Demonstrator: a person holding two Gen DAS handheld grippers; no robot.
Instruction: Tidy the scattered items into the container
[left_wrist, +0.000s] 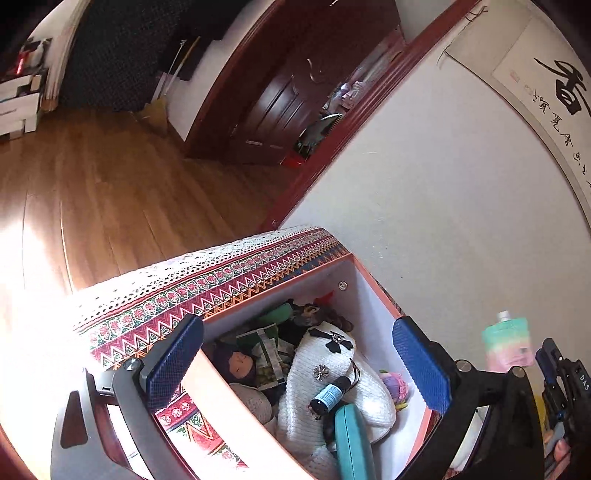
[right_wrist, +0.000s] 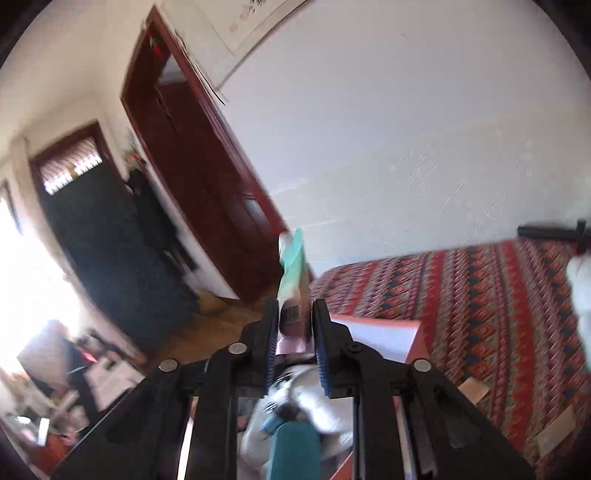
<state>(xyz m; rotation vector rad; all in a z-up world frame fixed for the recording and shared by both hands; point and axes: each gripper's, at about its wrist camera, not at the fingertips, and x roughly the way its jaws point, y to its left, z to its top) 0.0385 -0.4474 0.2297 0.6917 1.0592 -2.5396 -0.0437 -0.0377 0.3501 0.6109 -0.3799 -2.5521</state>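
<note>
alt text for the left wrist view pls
The open left gripper hovers over a pink box filled with a white knit hat, doll and small bottle; at right, the right gripper holds a pastel pouch.

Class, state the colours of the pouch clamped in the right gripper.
The pouch fades from mint green at the top to pink below; the left wrist view shows it best.

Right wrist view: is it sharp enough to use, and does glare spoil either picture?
Right wrist view: motion-blurred throughout, though the pouch clamped in the right gripper stays readable; window glare whitens the left edge. Left wrist view: sharp over the box, with sunlight blowing out the lower left; strong fisheye bending.
</note>
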